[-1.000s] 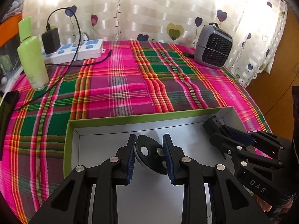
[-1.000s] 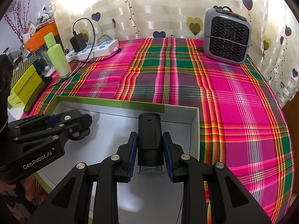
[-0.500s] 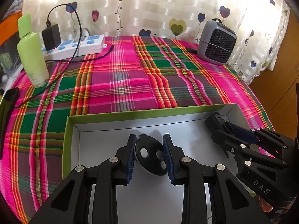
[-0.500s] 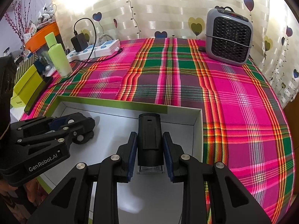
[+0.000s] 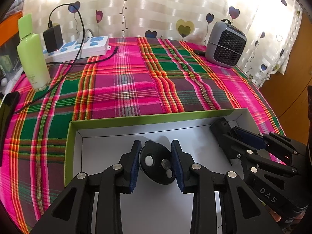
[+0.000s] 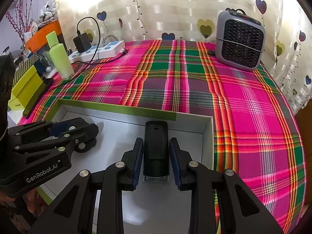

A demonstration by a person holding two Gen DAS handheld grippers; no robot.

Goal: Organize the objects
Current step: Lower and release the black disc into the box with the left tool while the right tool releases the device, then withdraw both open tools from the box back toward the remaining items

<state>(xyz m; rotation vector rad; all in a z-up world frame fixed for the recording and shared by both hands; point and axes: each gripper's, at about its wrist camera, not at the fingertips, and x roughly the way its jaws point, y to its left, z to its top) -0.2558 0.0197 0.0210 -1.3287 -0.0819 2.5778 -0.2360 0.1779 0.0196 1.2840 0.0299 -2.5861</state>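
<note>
Working side by side inside a shallow white cardboard box with a lime-green rim point(image 5: 156, 118), two hand-held black claws hang over a desk draped in a pink, green and orange plaid cloth point(image 5: 126, 89). The left claw point(image 5: 156, 143) has a round black disc with three silvery studs point(image 5: 157, 161) between its blue pads. Its jaws have just been easing apart, yet both pads look to be against the disc's rim, and the disc sits tilted just over the white floor near the middle of the box. The right claw point(image 6: 156, 140) is closed tight on a black oblong plastic block with a clear base point(image 6: 156, 146). The block sits lengthwise between the pads, with its far end near the box's far right corner. Seen from the left wrist, the right claw and its block lie just beside the right wall of the box, apart from the disc.

Along the far edge of the desk stand a pale green plastic bottle point(image 5: 33, 58) at the left and a white power strip with blue sockets point(image 5: 81, 46) beside it. A black adapter point(image 5: 52, 38) is plugged into the strip, and its cable trails over the cloth. A small grey fan heater with a black grille point(image 5: 225, 43) stands at the far right, before a cream curtain printed with heart balloons point(image 5: 156, 9).
</note>
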